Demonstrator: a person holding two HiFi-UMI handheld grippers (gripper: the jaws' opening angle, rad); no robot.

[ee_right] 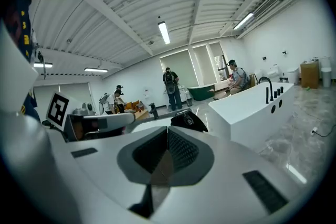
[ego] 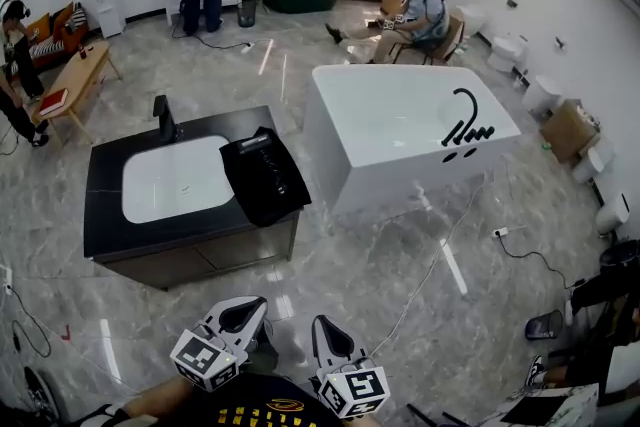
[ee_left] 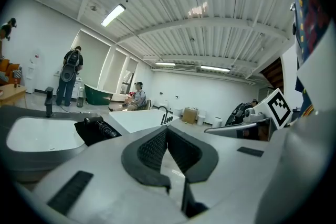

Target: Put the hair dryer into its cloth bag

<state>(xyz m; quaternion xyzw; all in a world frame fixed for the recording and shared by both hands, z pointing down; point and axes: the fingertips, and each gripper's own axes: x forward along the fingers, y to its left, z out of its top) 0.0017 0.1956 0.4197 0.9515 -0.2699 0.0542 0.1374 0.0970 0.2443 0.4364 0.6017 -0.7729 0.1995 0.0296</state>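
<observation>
We hold the left gripper (ego: 250,312) and the right gripper (ego: 322,327) low in front of us. Both have their jaws closed, pad against pad, with nothing between them, as each gripper view shows plainly. The two sit side by side, near each other but apart, over bare marble floor (ego: 340,275).

That strip of floor runs open between us and the front edge of the black vanity (ego: 105,215). On the vanity's right end lies the cloth bag (ego: 285,200), spread flat and overhanging the counter's right edge. The hair dryer (ego: 268,167) rests on top of it — black on black, so its outline is hard to separate. The white basin (ego: 175,180) fills the counter left of the bag, with the faucet (ego: 163,120) at its back rim.

Just right of the vanity stands the white bathtub (ego: 400,130), leaving only a narrow gap between the two. A cable (ego: 440,260) trails across the floor from the tub's near corner.

The head view alone shows this layout and the bag's overhang. The left gripper view looks level across the counter and shows the dryer's ribbed barrel raised above the cloth. The right gripper view shows only the bag's dark hump — and the tub's long side wall.
</observation>
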